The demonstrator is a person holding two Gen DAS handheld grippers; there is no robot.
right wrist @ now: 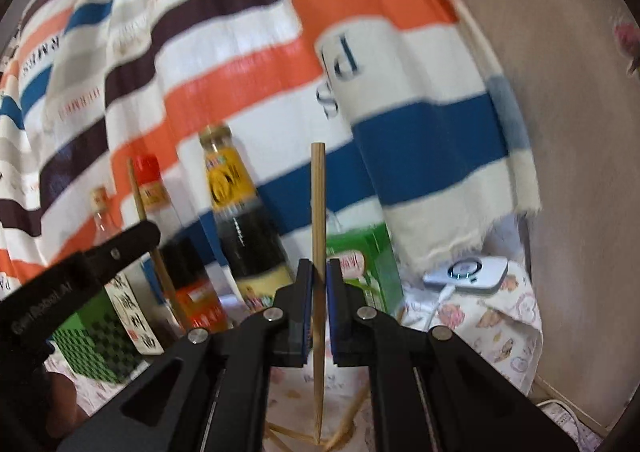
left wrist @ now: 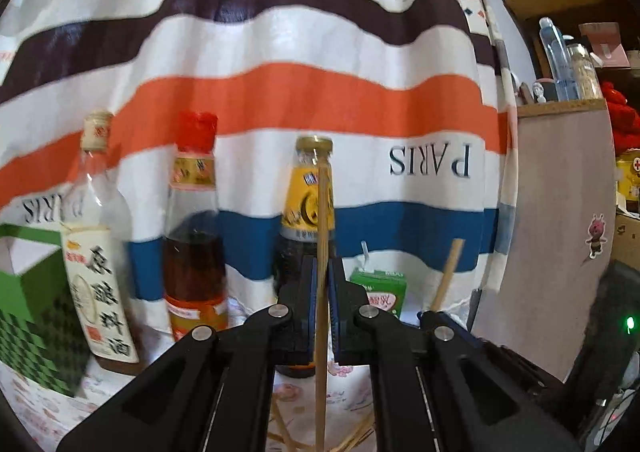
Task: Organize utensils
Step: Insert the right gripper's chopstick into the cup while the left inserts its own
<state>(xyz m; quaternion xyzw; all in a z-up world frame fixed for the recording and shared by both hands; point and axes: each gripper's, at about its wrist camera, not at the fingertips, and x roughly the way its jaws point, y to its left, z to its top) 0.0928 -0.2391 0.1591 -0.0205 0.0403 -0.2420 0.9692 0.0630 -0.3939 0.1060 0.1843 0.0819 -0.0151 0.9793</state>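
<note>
In the left wrist view the left gripper (left wrist: 322,276) is clamped tight on a wooden chopstick (left wrist: 321,292) that stands upright between its blue pads; the stick's lower end runs out of the bottom of the picture, so its tip cannot be seen. The right gripper (right wrist: 319,278) is likewise closed on a second chopstick (right wrist: 318,292), upright, pointed end down, its tip hanging just above the table. Below both sets of jaws, loose chopsticks (right wrist: 352,428) lie crossed on the patterned tablecloth (right wrist: 492,328), mostly hidden by the black gripper arms and cut off at the bottom edge, so their number cannot be told. Left of the right gripper, the left gripper's arm covers part of the bottle row. Just beyond the fingers stands a dark sauce bottle with a yellow label (left wrist: 306,212), partly hidden behind the held stick; left of it a red-capped bottle (left wrist: 194,228), then a clear bottle with a white label (left wrist: 96,236) and a green checked box (left wrist: 28,312) cut by the frame edge. Right of the jaws sits a green drink carton (left wrist: 380,292), then a white device (right wrist: 468,272) with a cable. The table to the right lies open up to a beige panel (left wrist: 560,232). Behind everything hangs a striped cloth (left wrist: 280,52), blurred in the right wrist view.
</note>
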